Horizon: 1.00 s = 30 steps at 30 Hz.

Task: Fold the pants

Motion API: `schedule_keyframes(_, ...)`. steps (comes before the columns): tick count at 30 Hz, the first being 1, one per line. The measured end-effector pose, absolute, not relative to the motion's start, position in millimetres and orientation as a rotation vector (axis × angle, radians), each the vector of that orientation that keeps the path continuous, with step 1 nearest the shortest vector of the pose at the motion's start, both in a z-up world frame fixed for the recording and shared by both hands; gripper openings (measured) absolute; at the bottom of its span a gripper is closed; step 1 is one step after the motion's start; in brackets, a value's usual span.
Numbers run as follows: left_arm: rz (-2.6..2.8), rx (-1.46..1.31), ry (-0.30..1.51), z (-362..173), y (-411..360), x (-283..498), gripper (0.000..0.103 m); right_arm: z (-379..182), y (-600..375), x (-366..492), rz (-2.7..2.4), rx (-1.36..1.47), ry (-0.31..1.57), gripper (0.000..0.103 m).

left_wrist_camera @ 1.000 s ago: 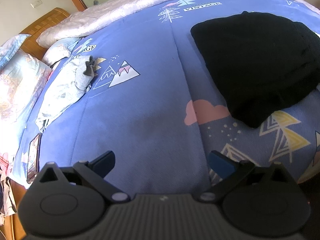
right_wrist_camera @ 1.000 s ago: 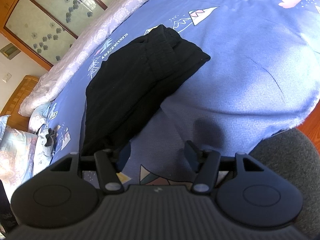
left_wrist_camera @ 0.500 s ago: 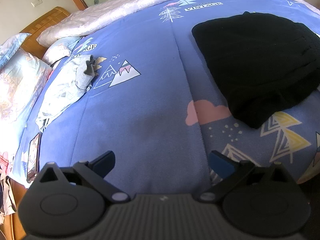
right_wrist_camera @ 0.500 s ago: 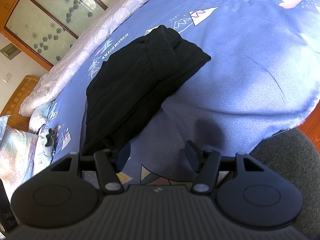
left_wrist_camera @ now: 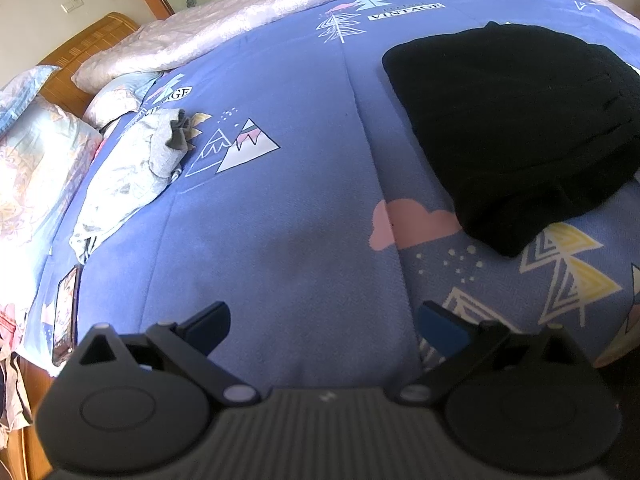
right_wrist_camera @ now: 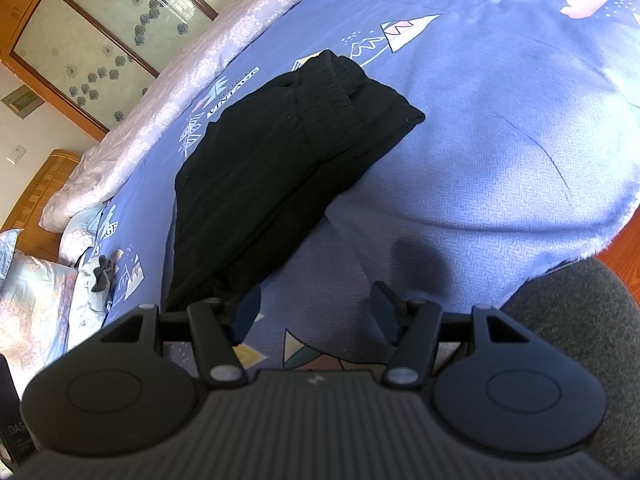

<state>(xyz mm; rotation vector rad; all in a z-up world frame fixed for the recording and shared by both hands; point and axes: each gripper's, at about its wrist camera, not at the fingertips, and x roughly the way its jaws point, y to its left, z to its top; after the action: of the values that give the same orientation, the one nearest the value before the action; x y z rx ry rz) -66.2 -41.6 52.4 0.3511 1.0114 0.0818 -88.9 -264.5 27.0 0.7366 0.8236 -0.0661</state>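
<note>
2 grippers hung over the bed, both tilted down toward the blue patterned cover (left_wrist_camera: pixel 280 208), and neither touched anything. The black pants (right_wrist_camera: pixel 280 176) lay folded into a thick oblong bundle on that cover, near the bed's front edge. From the right wrist view the bundle's long axis ran on a slant, from its near end just beyond the gripper's left finger up and away to a bunched, ribbed end pointing toward the mountain print and the far side of the bed. From the left wrist view the same pants (left_wrist_camera: pixel 516 128) sat to the upper right, well apart from that gripper, with 1 blunt corner reaching down beside the pink cloud print (left_wrist_camera: pixel 412 224).

The left gripper (left_wrist_camera: pixel 324 322) had its jaws spread wide with only bare cover between them. The right gripper (right_wrist_camera: pixel 316 306) also stood apart, less widely, gripping nothing; its left finger sat just in front of the pants' near end, though I could not tell whether it touched the cloth.

A crumpled pale garment with a grey sock (left_wrist_camera: pixel 178 136) lay off by the pillows (left_wrist_camera: pixel 36 176), and a phone (left_wrist_camera: pixel 64 316) rested at the bed's left edge. A grey chair seat (right_wrist_camera: pixel 576 320) showed beside the bed.
</note>
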Motion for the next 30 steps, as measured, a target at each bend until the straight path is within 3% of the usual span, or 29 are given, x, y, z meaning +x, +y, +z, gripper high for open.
schedule_keyframes(20,-0.036,0.224,1.012,58,-42,-51,0.103,38,-277,-87,-0.078,0.693,0.758,0.063)
schedule_keyframes(25,-0.142,0.089,1.071,53,-38,-26,0.103,45,-296,-73,-0.038,0.664,0.698,0.066)
schedule_keyframes(27,-0.185,0.053,1.111,47,-37,-21,0.103,47,-307,-65,-0.013,0.654,0.677,0.072)
schedule_keyframes(30,-0.287,0.050,1.144,42,-43,-16,0.084,49,-318,-52,0.043,0.607,0.653,0.078)
